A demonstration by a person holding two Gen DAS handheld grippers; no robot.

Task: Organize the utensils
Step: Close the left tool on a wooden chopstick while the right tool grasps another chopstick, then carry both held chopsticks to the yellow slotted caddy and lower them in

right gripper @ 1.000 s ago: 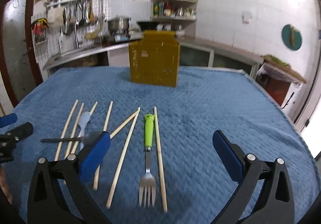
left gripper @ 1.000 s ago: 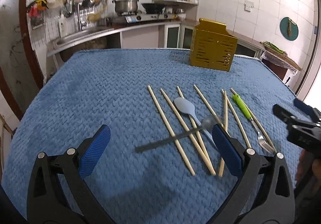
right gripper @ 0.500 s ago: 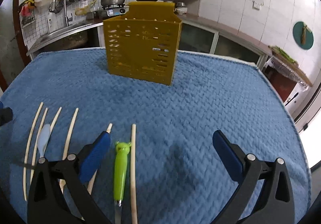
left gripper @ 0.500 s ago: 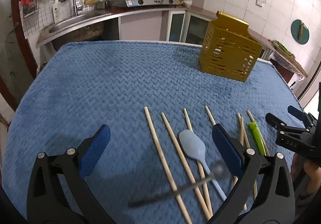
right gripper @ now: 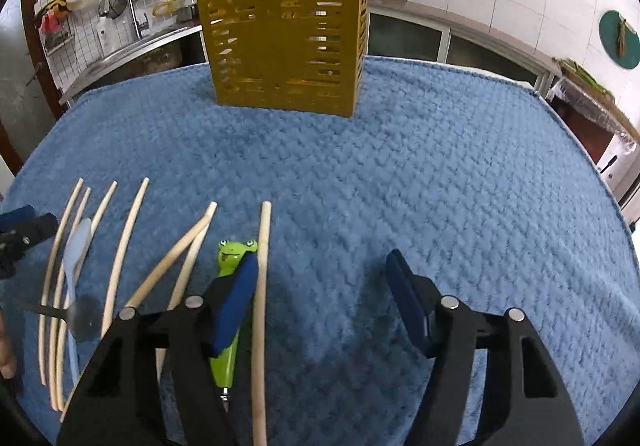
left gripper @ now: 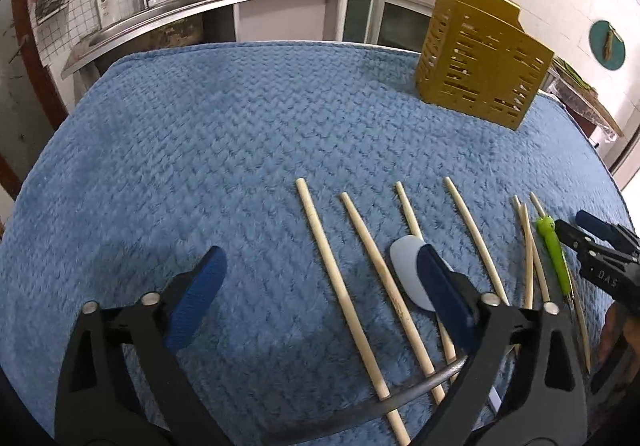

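Nothing sorted yet: chopsticks (left gripper: 338, 278), pale spoon (left gripper: 408, 278) and frog-handled fork (right gripper: 228, 310) all lie on the desk's blue cloth (right gripper: 400, 174), yellow caddy (right gripper: 286, 34) far behind. Left gripper (left gripper: 320, 296) and right gripper (right gripper: 320, 298) closing, gripping nothing

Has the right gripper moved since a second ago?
Yes. The right gripper has come forward toward the yellow holder, which looms larger, jaws closing around one chopstick.

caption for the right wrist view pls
Right gripper closing over a chopstick beside the frog-handled fork, yellow utensil holder standing behind on the blue towel.
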